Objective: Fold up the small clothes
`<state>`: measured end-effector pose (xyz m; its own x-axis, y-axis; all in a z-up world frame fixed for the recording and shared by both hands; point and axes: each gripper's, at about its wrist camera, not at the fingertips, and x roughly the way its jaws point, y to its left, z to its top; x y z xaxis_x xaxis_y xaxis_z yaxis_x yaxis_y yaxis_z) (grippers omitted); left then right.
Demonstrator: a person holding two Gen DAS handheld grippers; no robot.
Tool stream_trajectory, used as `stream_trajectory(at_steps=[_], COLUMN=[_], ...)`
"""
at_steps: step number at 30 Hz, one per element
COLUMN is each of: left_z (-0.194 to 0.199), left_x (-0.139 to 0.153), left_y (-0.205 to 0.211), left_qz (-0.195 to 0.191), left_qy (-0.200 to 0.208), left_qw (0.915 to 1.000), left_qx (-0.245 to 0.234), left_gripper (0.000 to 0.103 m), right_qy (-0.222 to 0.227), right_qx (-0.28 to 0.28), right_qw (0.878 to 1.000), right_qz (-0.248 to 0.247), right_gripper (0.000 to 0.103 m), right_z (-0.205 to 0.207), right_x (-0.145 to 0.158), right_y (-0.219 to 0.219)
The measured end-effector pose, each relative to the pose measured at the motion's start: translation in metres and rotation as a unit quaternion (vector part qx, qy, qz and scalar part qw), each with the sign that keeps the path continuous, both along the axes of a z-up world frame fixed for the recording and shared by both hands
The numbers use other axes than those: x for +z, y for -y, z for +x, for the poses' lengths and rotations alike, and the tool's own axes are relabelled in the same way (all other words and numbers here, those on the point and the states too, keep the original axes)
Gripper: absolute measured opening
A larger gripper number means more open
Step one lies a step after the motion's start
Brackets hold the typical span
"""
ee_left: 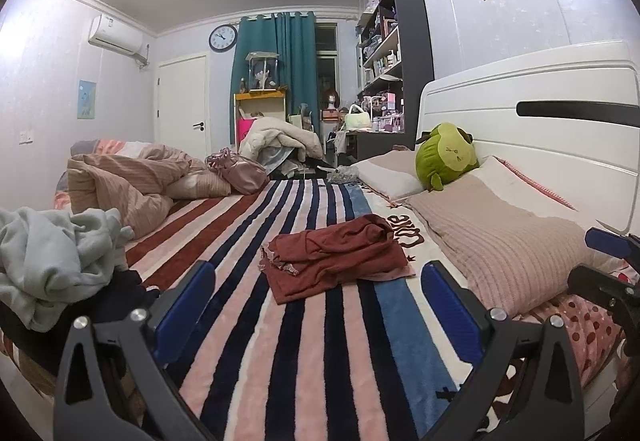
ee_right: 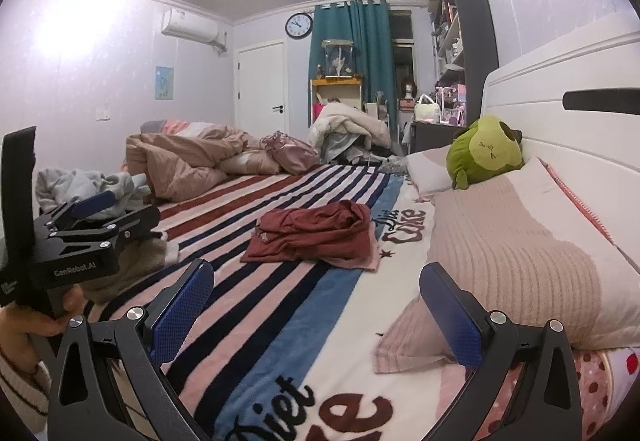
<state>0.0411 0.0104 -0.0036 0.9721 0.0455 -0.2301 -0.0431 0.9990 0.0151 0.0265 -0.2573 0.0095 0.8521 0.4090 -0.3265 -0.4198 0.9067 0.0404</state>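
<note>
A dark red garment point(ee_left: 336, 257) lies loosely bundled on the striped blanket point(ee_left: 304, 341) in the middle of the bed; it also shows in the right wrist view point(ee_right: 316, 235). My left gripper point(ee_left: 318, 305) is open and empty, just short of the garment. My right gripper point(ee_right: 316, 305) is open and empty, hovering over the blanket point(ee_right: 280, 321) nearer than the garment. The left gripper point(ee_right: 100, 213) also shows in the right wrist view, held in a hand at the left.
A pile of pale grey clothes point(ee_left: 52, 257) lies at the left. A pink ribbed pillow point(ee_left: 500, 241) and a green plush toy point(ee_left: 446, 155) lie along the white headboard point(ee_left: 540, 101) at the right. A crumpled pink duvet point(ee_left: 132, 177) is at the far left.
</note>
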Motion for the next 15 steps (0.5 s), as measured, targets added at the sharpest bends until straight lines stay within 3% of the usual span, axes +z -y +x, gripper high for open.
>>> stream_trajectory(at_steps=[15], left_z=[-0.012], left_x=[0.007], left_y=[-0.005], left_qz=[-0.003], left_qy=[0.01], left_qw=[0.9999], left_qx=[0.001], left_gripper=[0.102], right_qy=[0.024], right_qx=[-0.005], right_qw=[1.0], right_qz=[-0.008], right_gripper=[0.103], right_z=[-0.004], right_x=[0.008], right_y=[-0.003])
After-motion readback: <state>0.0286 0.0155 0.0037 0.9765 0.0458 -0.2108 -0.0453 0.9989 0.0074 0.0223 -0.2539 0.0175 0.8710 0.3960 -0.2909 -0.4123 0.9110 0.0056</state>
